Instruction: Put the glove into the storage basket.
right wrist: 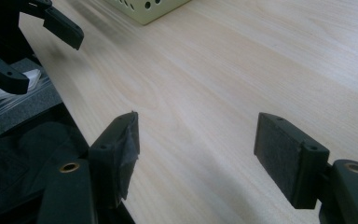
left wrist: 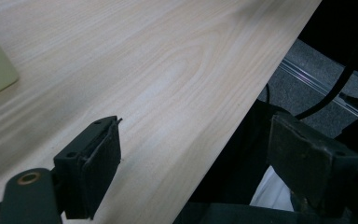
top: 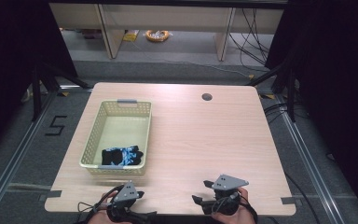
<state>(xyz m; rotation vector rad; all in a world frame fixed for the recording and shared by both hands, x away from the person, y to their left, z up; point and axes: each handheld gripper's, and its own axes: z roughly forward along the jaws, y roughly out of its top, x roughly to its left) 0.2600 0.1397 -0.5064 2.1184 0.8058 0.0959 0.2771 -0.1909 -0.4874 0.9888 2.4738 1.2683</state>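
Item: glove [top: 122, 155], black with blue-and-white patches. We log it inside the pale green basket [top: 90, 140], at the end nearest the person, lying crumpled on the basket floor. It sits ahead of and just beyond our left claw [top: 139, 194], and well off to the left of our right claw [top: 200, 192].

Item: left claw. In the left gripper view [left wrist: 193, 154] we find its jaws wide apart with nothing between them, hovering over the near edge of the table [top: 200, 135].

Item: right claw. In the right gripper view [right wrist: 198, 151] we record jaws fully spread and empty, bare wood beneath.

Status: we judge the stowing done, since the glove rests in the basket and neither claw holds anything. We see no further loose items on the tabletop; what remains looks like withdrawal only.
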